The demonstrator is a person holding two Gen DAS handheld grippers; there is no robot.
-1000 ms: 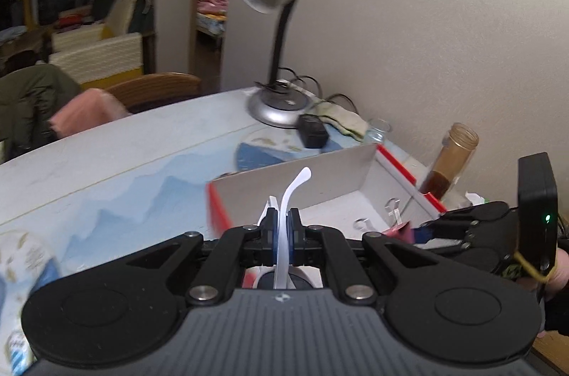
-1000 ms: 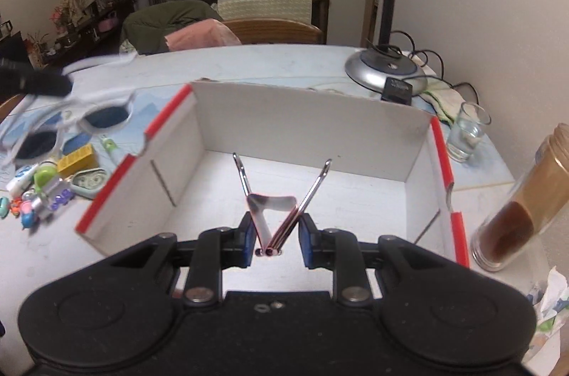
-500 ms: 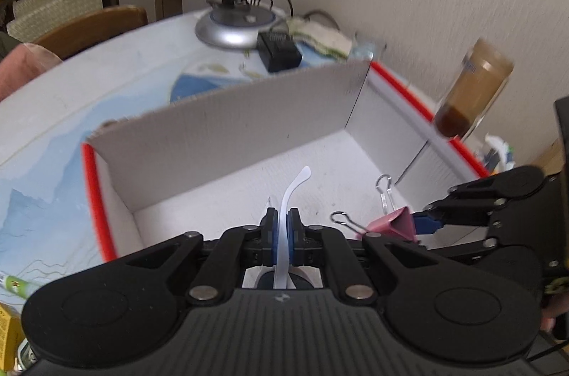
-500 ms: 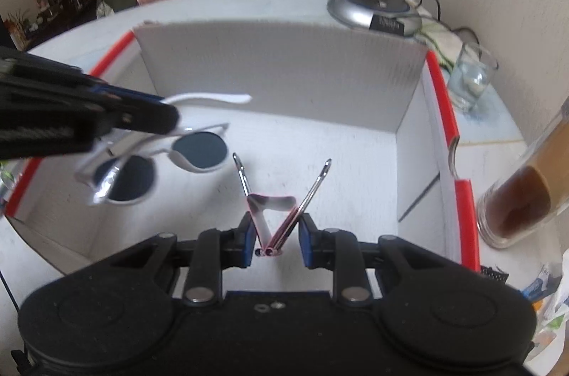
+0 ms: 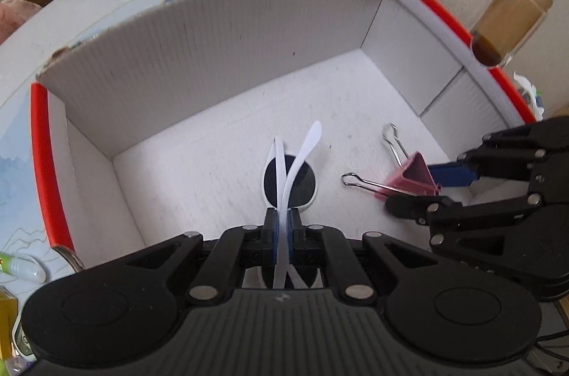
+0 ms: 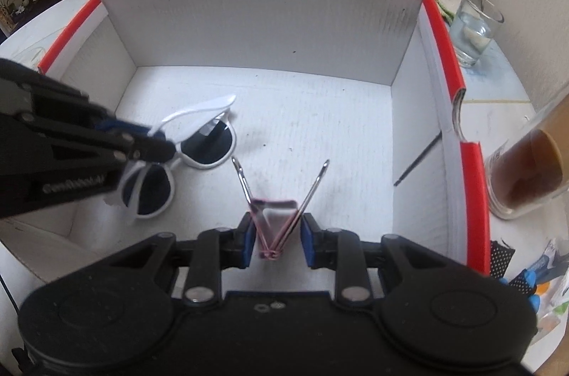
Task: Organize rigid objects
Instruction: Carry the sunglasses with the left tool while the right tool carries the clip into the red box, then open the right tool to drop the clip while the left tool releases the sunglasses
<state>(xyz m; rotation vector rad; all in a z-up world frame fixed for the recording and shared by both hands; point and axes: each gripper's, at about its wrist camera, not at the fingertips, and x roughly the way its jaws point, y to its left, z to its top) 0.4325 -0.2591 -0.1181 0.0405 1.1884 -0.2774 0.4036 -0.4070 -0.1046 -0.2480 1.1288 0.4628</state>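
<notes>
While the left view shows only one dark lens, the right view shows both lenses of the white plastic sunglasses (image 6: 199, 141), gripped by the closed left claw (image 5: 283, 226) inside the corrugated cardboard box (image 6: 263, 16); the right claw (image 6: 277, 239) is opening around the pink metal binder clip (image 6: 272, 219).

White plastic sunglasses w/ dark round lenses (image 6: 209, 141) sit low in the left part of the white corrugated cardboard box w/ red rim strips (image 5: 213, 31). Temple arms folded, crossing over one lens; one arm is pinched in the left gripper (image 5: 283, 233). Can't tell if the frame rests on the box floor.

Pink metal binder clip w/ silver wire handles (image 6: 274, 216) sits right of the glasses, apart from them, handles splayed in a V toward the back wall. It's between the right gripper (image 6: 277, 242) jaws, which are opening; left pad touches, right pad just off.
</notes>
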